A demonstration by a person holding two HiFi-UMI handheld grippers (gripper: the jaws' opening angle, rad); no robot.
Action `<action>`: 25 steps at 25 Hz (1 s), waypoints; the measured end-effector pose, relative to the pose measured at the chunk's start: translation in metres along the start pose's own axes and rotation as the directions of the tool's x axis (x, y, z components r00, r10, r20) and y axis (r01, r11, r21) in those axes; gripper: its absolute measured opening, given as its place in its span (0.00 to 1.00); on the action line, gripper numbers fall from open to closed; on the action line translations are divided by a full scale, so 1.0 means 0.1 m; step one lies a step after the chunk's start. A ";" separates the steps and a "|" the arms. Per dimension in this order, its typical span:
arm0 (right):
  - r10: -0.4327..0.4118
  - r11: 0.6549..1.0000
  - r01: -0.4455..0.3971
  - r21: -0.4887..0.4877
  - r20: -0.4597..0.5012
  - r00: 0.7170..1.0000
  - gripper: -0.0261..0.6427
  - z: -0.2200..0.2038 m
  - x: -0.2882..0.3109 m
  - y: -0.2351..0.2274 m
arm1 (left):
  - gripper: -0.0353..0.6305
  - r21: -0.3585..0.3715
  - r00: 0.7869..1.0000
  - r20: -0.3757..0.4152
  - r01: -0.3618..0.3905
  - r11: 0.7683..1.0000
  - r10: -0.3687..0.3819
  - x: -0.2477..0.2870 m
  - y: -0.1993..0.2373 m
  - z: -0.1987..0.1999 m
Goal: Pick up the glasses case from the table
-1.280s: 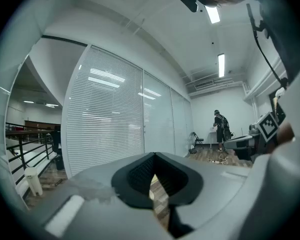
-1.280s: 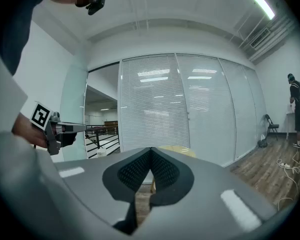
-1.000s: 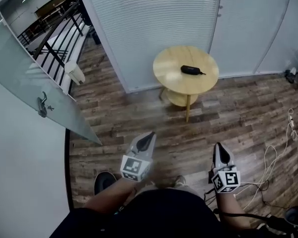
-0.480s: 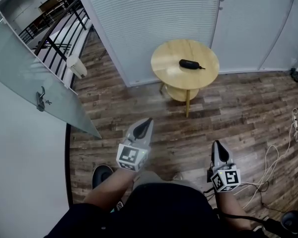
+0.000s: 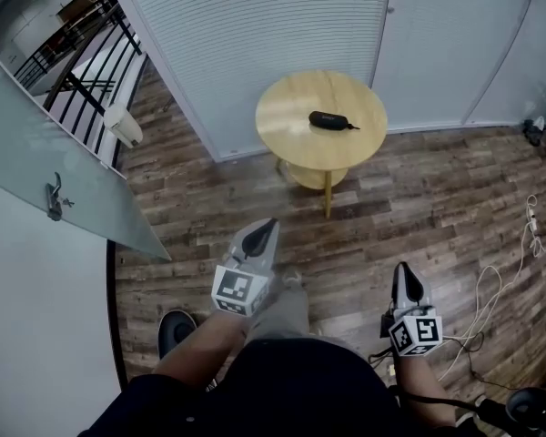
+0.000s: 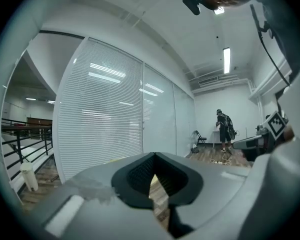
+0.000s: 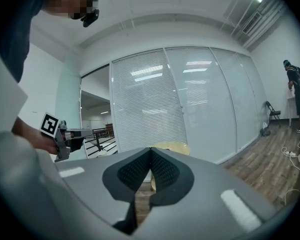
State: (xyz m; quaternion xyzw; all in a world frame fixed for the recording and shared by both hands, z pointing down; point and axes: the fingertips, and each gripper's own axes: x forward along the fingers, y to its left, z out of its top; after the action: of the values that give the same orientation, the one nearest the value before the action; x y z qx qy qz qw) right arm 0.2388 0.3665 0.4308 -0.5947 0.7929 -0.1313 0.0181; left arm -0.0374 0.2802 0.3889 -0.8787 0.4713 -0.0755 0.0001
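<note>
A black glasses case (image 5: 328, 120) lies near the middle of a small round wooden table (image 5: 282, 126) that stands in front of a blind-covered glass wall. Both grippers are held low and well short of the table, pointing toward it. My left gripper (image 5: 266, 228) has its jaws together with nothing between them, as the left gripper view (image 6: 153, 155) also shows. My right gripper (image 5: 406, 272) is shut and empty too. In the right gripper view (image 7: 150, 149) the table's yellow top (image 7: 176, 147) shows just beyond the tips.
A glass door with a handle (image 5: 55, 195) stands at the left, with a railing and a white bin (image 5: 123, 124) beyond it. Cables (image 5: 491, 289) lie on the wood floor at the right. A person (image 6: 224, 130) stands far down the room.
The table and case have drawn nearer and shifted a little left in the head view. Both grippers have travelled forward with the person and remain shut.
</note>
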 end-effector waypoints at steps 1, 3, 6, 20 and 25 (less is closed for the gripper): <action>-0.012 1.000 0.013 0.003 -0.008 1.000 0.05 -0.01 0.07 -0.05 | 0.06 -0.005 1.000 0.002 0.009 1.000 -0.009 0.11 0.03 0.00; -0.020 1.000 0.020 0.001 -0.018 1.000 0.05 0.03 0.24 -0.10 | 0.06 -0.014 1.000 0.007 0.028 0.999 -0.028 0.34 0.12 0.01; -0.014 1.000 0.014 -0.004 -0.008 1.000 0.05 0.19 0.57 -0.17 | 0.06 -0.026 0.997 0.018 0.077 0.997 -0.076 0.75 0.29 0.05; -0.079 0.997 0.080 -0.025 0.009 0.997 0.05 0.60 2.59 -0.21 | 0.06 -0.078 0.994 0.042 0.101 0.992 -0.098 2.39 1.82 0.19; -0.084 0.996 0.084 -0.006 0.021 0.996 0.05 0.72 3.09 -0.33 | 0.06 -0.091 0.995 0.035 0.098 0.991 -0.095 2.81 2.10 0.29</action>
State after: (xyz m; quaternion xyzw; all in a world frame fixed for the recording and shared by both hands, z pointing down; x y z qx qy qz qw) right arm 0.1926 0.0513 0.4085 -0.6289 0.7675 -0.1230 0.0188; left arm -0.0541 -0.0716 0.3829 -0.9006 0.4312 -0.0400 -0.0372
